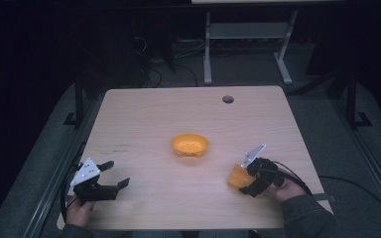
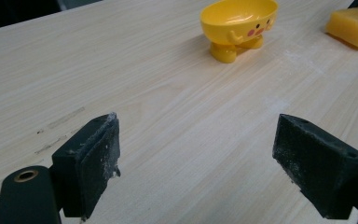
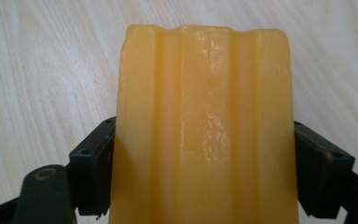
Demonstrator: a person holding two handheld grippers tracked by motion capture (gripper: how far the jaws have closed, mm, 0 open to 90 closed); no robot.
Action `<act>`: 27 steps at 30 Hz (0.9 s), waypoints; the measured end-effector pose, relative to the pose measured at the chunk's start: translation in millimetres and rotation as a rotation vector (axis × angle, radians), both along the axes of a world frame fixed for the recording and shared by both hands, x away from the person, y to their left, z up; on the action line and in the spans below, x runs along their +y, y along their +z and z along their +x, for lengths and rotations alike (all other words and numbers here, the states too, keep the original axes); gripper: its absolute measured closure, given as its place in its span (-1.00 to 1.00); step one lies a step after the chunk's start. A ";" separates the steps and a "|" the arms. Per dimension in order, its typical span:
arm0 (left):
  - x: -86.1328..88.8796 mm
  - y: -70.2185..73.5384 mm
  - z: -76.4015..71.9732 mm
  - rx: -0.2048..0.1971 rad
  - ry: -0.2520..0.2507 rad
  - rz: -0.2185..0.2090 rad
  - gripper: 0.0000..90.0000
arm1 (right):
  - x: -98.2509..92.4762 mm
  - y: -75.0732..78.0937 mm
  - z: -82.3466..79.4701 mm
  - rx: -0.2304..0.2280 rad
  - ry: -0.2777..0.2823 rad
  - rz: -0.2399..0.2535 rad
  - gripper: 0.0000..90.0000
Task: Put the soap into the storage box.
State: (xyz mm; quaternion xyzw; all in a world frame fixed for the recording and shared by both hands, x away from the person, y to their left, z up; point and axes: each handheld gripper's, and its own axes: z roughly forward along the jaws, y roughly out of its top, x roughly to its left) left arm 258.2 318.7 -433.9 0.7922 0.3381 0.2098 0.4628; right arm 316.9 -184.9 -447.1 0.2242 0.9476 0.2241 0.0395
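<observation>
Right gripper view: my right gripper (image 3: 200,163) clamps the ridged yellow block (image 3: 203,126) by its long sides near the table's (image 1: 144,119) right front corner, left gripper (image 2: 196,163) gaping idle; I'd lift level toward the central yellow bowl (image 1: 190,145).

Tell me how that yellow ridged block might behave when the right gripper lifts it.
The yellow block looks stiff, keeping straight ridges between the right gripper's fingers. Its glossy surface suggests it may slip. It seems solid, perhaps heavy for its size.
</observation>
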 end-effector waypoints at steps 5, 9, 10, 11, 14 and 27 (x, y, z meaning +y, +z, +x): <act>0.2 0.1 0.0 -0.002 0.001 -0.003 -0.68 | 1.6 10.2 2.6 -0.018 0.007 0.014 -0.54; 0.2 0.3 -0.4 -0.001 0.005 -0.008 -0.68 | 3.1 16.4 6.4 -0.023 0.012 0.019 -0.54; 0.1 0.2 -0.6 -0.001 0.006 -0.009 -0.68 | 3.6 16.9 7.8 -0.024 0.016 0.016 -0.54; 0.2 0.2 -0.5 -0.001 0.007 -0.010 -0.68 | 4.2 17.3 9.0 -0.024 0.018 0.014 -0.54; 0.4 0.1 -0.2 0.000 0.007 -0.008 -0.68 | 6.7 19.1 12.5 -0.025 0.028 0.017 -0.54; 0.6 0.1 0.1 0.000 0.006 -0.009 -0.68 | 15.0 30.3 27.4 -0.026 0.049 0.042 -0.54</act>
